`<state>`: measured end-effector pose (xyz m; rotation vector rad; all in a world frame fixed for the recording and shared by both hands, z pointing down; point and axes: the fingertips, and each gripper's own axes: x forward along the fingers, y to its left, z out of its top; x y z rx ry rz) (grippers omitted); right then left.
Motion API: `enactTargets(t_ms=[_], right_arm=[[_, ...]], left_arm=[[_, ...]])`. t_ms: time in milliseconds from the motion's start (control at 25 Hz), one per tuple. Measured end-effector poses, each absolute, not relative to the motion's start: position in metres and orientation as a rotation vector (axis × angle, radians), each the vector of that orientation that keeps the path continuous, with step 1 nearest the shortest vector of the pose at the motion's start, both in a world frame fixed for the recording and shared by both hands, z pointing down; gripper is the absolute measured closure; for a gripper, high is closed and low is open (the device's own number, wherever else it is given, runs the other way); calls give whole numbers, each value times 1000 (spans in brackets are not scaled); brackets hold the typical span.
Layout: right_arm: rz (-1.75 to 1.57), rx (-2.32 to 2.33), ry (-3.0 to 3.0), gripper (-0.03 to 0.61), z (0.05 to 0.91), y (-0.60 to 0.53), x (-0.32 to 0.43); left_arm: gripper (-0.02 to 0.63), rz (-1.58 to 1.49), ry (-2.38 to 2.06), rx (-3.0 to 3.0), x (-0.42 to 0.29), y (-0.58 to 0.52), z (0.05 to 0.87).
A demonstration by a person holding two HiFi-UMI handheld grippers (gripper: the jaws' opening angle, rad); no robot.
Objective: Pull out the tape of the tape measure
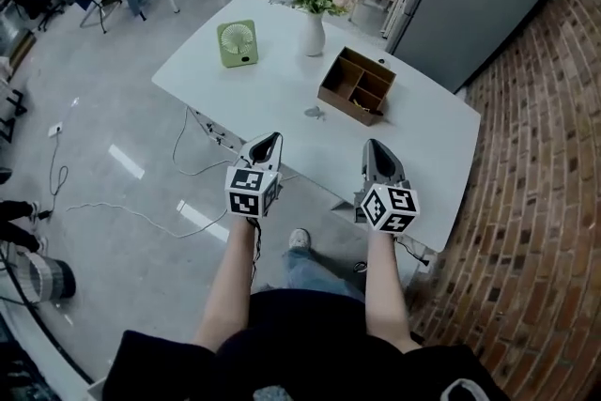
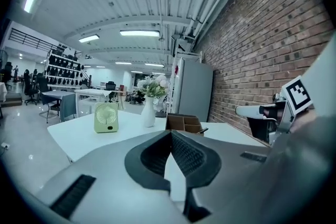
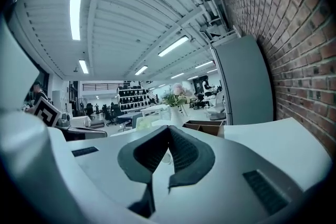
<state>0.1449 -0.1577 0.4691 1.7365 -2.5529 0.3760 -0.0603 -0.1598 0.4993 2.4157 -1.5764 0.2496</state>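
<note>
Over the near edge of the white table (image 1: 272,80), the left gripper (image 1: 271,139) and the right gripper (image 1: 375,146) hang side by side. Both are pinched shut with nothing in them. Two bare forearms reach straight out, and the jaws point toward the wooden box (image 1: 357,85). A small grey thing (image 1: 315,113) lies just beside the box. It may be the tape measure, but it is too small to tell. I think one gripper should hold the case down while the other opens, pinches the tape's tip and pulls straight.
</note>
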Motion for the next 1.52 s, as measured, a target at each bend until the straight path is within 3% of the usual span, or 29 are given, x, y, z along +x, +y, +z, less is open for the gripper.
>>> enactTargets(t_ms=[440, 960, 1000, 1080, 1520], right_arm=[[420, 1663, -2557, 575, 475, -269, 137], [523, 1677, -2473, 575, 510, -295, 135], [532, 1674, -2466, 575, 515, -296, 135], [553, 1676, -2450, 575, 524, -298, 137], [621, 1670, -2380, 575, 557, -310, 143]], left_arm=[[592, 312, -1562, 2438, -45, -272, 504], [589, 488, -1283, 2451, -27, -300, 576], [572, 505, -1238, 2454, -24, -301, 584], [468, 535, -1151, 2462, -18, -303, 599], [463, 735, -820, 2534, -4, -325, 656]])
